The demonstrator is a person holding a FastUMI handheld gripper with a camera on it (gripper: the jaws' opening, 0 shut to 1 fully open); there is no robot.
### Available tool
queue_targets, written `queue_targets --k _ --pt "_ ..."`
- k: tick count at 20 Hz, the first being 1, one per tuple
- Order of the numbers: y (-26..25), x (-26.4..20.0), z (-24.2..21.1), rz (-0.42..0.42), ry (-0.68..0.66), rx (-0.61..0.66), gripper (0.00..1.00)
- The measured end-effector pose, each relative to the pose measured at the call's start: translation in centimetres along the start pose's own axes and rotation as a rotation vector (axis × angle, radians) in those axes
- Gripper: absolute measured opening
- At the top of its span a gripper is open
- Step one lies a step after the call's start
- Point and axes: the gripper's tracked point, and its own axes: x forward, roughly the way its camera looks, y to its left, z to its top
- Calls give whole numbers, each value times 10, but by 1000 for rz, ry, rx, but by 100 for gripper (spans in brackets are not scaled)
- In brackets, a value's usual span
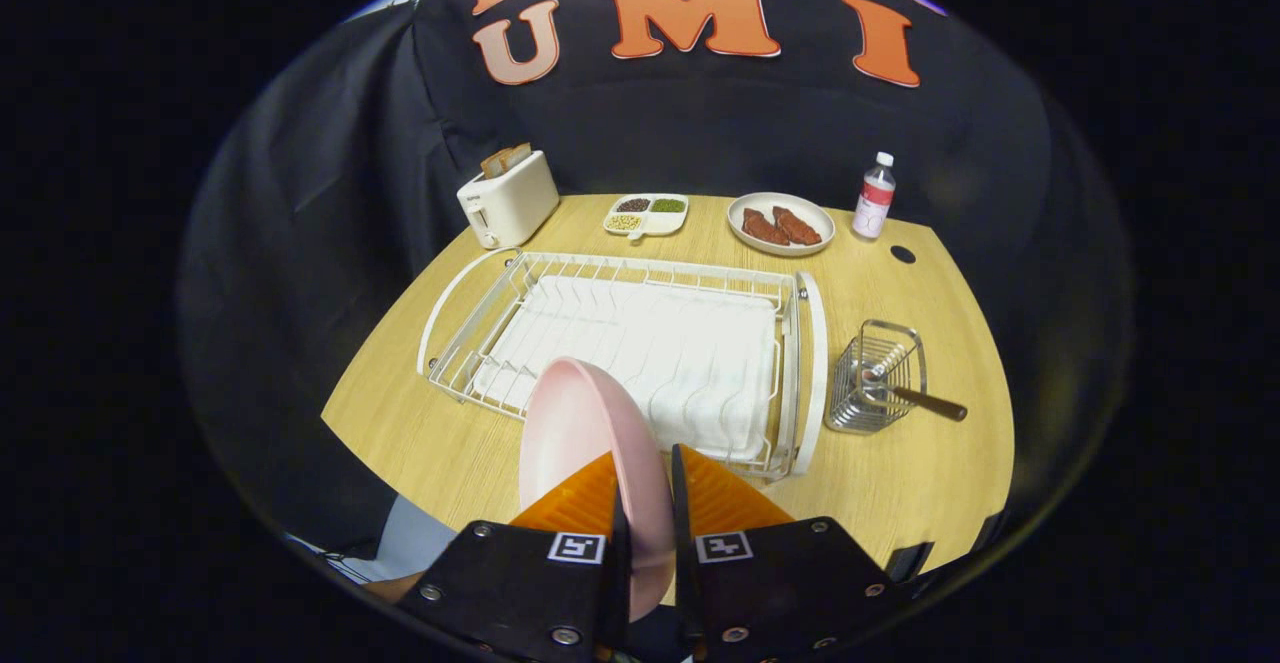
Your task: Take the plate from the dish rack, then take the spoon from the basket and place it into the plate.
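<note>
I've got the gripper (pixel 645 488) clamped on the plate (pixel 580 443) rim, edge-on; could pivot or slip before set-down.

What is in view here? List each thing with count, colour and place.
plate: 1, pink, on edge between the fingers
dish rack: 1, white, table centre
basket: 1, metal wire, right of rack
spoon: 1, dark handle, in basket
toaster: 1, white, far left
divided dish: 1, white, far side
meat dish: 1, white, beside it
bottle: 1, clear, far right
table: 1, light wood
gripper: 1, shut on plate
</note>
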Motion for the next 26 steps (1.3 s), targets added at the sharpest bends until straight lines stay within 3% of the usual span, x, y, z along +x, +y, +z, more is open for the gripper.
queue_targets --k 13,19,22,25,26 --pt "-36 19 -75 -24 -13 175 19" --pt "-31 35 -102 41 24 265 19" --pt "-42 44 -113 4 11 301 22" --pt "-69 47 -123 -125 -9 243 24" --pt "-68 48 -122 -131 -13 230 23"
